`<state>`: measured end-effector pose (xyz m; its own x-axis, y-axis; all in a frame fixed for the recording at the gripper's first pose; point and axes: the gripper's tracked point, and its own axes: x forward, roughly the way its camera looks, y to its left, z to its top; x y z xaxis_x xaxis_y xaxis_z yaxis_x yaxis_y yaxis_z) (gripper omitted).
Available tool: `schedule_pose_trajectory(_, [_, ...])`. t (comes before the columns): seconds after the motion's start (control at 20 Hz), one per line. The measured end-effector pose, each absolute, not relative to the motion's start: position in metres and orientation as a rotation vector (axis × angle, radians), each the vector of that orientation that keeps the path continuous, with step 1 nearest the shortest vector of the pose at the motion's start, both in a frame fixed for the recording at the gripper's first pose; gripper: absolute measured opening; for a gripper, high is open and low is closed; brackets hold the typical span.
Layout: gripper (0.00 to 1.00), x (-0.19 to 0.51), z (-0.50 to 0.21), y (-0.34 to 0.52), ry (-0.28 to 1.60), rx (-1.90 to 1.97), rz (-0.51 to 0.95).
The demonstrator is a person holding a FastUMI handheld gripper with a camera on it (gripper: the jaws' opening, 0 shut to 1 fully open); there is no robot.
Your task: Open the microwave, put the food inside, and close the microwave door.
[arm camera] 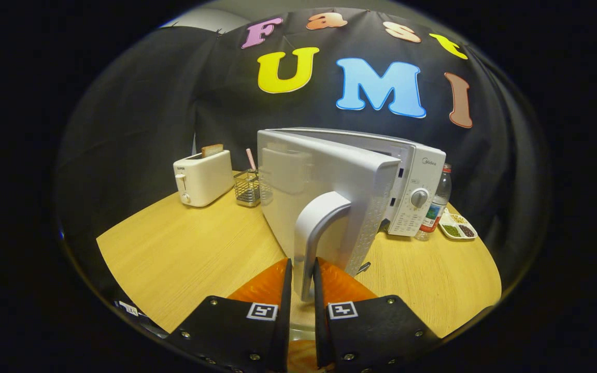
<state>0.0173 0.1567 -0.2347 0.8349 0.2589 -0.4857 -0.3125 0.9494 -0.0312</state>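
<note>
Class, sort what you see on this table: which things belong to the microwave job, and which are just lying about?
Job:
microwave
its open door
door handle, clamped between the gripper fingers

Lying about:
toaster with toast
wire basket
bottle
divided dish

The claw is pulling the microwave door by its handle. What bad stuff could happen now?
1. The gripper has both orange fingers pressed on the thin door handle; it might slip off if pulled crookedly.
2. The open door sits close to the wire basket and toaster; swinging wider, it may bump the basket.
3. A hard pull could drag the whole microwave toward the bottle beside it.
</note>
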Motion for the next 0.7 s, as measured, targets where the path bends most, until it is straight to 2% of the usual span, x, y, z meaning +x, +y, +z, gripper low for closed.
schedule_pose_trajectory(0.7, [0.21,-0.038,-0.23,0.235,0.494,-0.154,0.397])
